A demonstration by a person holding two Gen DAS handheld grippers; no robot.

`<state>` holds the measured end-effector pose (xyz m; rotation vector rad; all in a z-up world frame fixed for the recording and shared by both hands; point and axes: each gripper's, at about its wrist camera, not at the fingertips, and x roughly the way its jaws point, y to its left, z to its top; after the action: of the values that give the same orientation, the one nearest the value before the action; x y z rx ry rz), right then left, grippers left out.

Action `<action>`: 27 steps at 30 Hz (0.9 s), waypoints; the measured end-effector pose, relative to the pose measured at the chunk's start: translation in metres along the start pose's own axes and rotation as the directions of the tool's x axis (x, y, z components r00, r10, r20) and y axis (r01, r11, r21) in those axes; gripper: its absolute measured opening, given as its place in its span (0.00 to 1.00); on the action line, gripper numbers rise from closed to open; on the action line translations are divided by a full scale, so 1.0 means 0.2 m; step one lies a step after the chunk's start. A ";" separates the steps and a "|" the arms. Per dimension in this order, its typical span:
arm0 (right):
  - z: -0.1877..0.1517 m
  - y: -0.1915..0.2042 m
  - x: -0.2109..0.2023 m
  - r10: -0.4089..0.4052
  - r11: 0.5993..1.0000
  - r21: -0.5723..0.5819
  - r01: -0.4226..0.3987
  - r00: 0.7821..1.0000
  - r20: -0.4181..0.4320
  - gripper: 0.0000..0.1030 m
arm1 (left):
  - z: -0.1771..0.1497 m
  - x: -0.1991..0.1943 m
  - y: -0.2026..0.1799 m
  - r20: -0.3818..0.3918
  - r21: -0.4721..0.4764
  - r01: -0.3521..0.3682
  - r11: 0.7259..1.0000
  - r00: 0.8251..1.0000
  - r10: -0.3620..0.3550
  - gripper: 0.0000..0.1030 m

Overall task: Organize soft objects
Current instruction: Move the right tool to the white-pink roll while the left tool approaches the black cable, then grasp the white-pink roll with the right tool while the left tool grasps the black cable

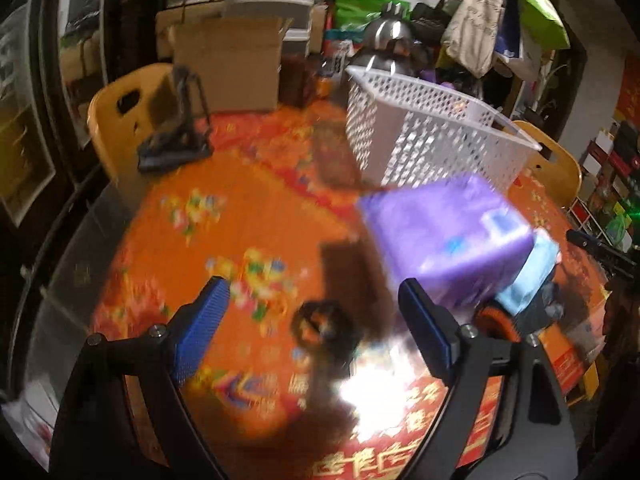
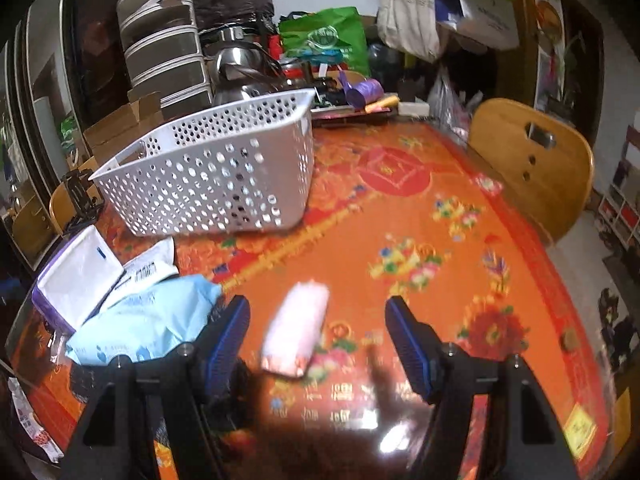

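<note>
A white perforated basket (image 1: 432,136) stands on the orange patterned table; it also shows in the right wrist view (image 2: 212,180). A purple soft pack (image 1: 448,236) lies in front of it, with a light blue pack (image 1: 532,276) beside it. In the right wrist view the purple-and-white pack (image 2: 76,276) and the light blue pack (image 2: 144,320) lie at the left. A small pink soft pack (image 2: 296,328) lies between the fingers of my right gripper (image 2: 318,340), which is open. My left gripper (image 1: 316,320) is open and empty, just left of the purple pack.
Yellow chairs (image 1: 120,116) (image 2: 532,164) stand at the table's sides. A cardboard box (image 1: 228,64), a metal kettle (image 2: 240,68), stacked drawers (image 2: 164,48) and bags crowd the far edge. A dark stand (image 1: 176,136) sits at the table's far left.
</note>
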<state>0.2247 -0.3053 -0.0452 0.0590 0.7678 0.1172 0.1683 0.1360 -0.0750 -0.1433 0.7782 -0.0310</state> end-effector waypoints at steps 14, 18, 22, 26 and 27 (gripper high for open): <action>-0.07 0.01 0.18 0.046 0.998 0.033 -0.043 0.995 -0.092 0.48 | -0.15 0.18 0.01 -0.065 -0.041 0.032 0.999 0.997 -0.034 0.82; -0.08 0.02 0.19 0.050 0.998 0.029 -0.048 0.994 -0.095 0.48 | -0.17 0.23 0.01 -0.087 -0.042 0.023 0.999 0.996 -0.027 0.79; -0.07 0.04 0.22 0.064 0.998 0.014 -0.063 0.991 -0.121 0.46 | -0.16 0.26 -0.02 -0.088 -0.031 0.023 0.999 0.996 -0.025 0.69; -0.07 0.07 0.25 0.079 0.997 0.008 -0.079 0.986 -0.149 0.39 | -0.14 0.28 -0.05 -0.086 -0.004 0.027 1.000 0.996 -0.027 0.62; -0.07 0.07 0.25 0.071 0.997 0.003 -0.071 0.986 -0.148 0.36 | -0.13 0.29 -0.06 -0.084 0.005 0.032 0.999 0.996 -0.032 0.55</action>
<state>0.2493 -0.2843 -0.0887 0.0766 0.9147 0.1920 0.1909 0.1157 -0.1325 -0.1496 0.8600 -0.0702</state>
